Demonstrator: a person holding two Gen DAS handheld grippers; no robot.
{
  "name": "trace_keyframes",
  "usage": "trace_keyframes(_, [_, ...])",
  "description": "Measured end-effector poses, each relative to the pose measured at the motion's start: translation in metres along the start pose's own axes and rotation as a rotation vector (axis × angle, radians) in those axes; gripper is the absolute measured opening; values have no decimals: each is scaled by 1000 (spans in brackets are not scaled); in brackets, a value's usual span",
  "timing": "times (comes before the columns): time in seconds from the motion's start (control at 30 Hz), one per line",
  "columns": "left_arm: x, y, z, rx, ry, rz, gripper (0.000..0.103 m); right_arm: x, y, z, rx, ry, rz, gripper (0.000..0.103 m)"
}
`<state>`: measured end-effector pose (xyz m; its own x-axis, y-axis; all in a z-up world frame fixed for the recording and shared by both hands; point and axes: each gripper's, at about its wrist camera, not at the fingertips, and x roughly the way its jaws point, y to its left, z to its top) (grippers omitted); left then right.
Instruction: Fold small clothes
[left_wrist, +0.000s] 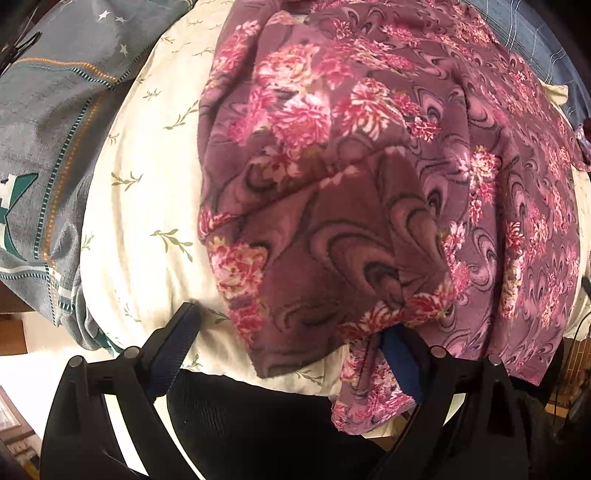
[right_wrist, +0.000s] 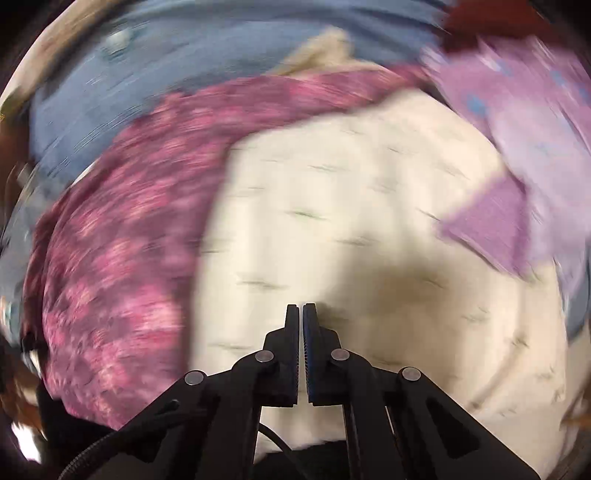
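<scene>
The left gripper (left_wrist: 291, 332) has its two fingers spread wide; the near hem of the floral purple garment (left_wrist: 369, 184) droops between them, covering the tip of its right finger, while the other fingertip (left_wrist: 188, 314) rests against the cream sprig-print sheet (left_wrist: 147, 206). The right gripper (right_wrist: 300, 310) is pressed together with nothing between, over bare sheet, the garment lying off to its left. No readable writing. Only the left view shows a grey star-print cloth (left_wrist: 55, 110); only the blurred right view shows a lilac cloth (right_wrist: 517, 147)
</scene>
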<state>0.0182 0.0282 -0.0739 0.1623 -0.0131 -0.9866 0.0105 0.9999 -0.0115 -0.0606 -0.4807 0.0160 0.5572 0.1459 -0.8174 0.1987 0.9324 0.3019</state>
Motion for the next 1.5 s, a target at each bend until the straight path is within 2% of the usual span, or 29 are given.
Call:
trace_keyframes(0.03, [-1,0,-2,-2,-2,-17,95,-1,-8,0,53,41,93,6])
trace_keyframes(0.1, [-2,-1,-11,-6,4,-83,95,-7,-3,-5,109,55,217,12])
trace_keyframes(0.13, [-4,0,-16,-8,12,-124,95,-8,3,-7,108,68,256,19])
trace_keyframes(0.17, [-5,2,-20,-7,14,-141,95,-7,12,-9,102,85,307,36])
trace_keyframes(0.23, [-6,4,-28,-6,23,-176,95,-4,34,-15,68,108,336,55])
trace_keyframes(0.27, [-4,5,-30,-8,28,-183,95,-1,46,-19,32,125,330,55])
trace_keyframes(0.4, [0,7,-40,-22,39,-187,98,18,75,-30,-40,193,370,53])
trace_keyframes(0.43, [0,4,-42,-23,27,-186,99,20,80,-30,-69,187,352,53])
trace_keyframes(0.5, [1,-5,-47,-19,-8,-158,99,19,93,-32,-161,150,311,41])
trace_keyframes(0.53, [2,-10,-48,-14,-29,-138,99,19,94,-35,-189,142,302,21])
trace_keyframes(0.57, [0,-13,-52,-15,-50,-108,94,20,98,-37,-220,134,275,9])
trace_keyframes(0.63, [-8,-13,-57,-17,-70,-93,77,18,104,-39,-269,113,239,5])
trace_keyframes(0.7, [-19,-4,-60,-28,-75,-104,42,3,102,-36,-283,70,212,4])
trace_keyframes(0.73, [-22,-1,-60,-32,-70,-116,40,1,105,-35,-284,50,197,4])
trace_keyframes(0.83, [-22,10,-57,-47,-39,-124,40,-5,78,-31,-239,44,116,4])
trace_keyframes(0.93, [-25,11,-55,-18,-27,-103,41,8,54,-32,-167,96,57,4])
trace_keyframes(0.97, [-27,6,-54,-1,-21,-107,41,14,52,-33,-148,125,66,5])
trace_keyframes(1.0, [-35,7,-56,23,-19,-153,40,16,50,-32,-121,139,71,5])
trace_keyframes(1.07, [-59,0,-51,73,-45,-230,40,0,48,-28,-94,96,130,7])
trace_keyframes(1.13, [-92,-2,-57,147,-114,-261,42,-17,43,-16,-76,41,139,14])
trace_keyframes(1.17, [-101,-6,-55,166,-139,-264,47,-27,34,-5,-59,3,145,19])
trace_keyframes(1.2, [-113,-11,-49,189,-181,-256,59,-37,23,10,-24,-44,150,24])
trace_keyframes(1.23, [-120,-19,-41,204,-221,-236,67,-48,10,22,11,-82,149,38])
trace_keyframes(1.27, [-123,-26,-32,211,-252,-218,79,-59,-7,42,72,-135,137,48])
trace_keyframes(1.33, [-127,-49,-7,224,-290,-184,81,-71,-36,79,156,-221,126,48])
trace_keyframes(1.43, [-103,-76,36,239,-289,-142,81,-77,-70,130,263,-305,75,49])
trace_keyframes(1.5, [-83,-95,66,247,-286,-91,81,-72,-77,161,313,-332,85,49])
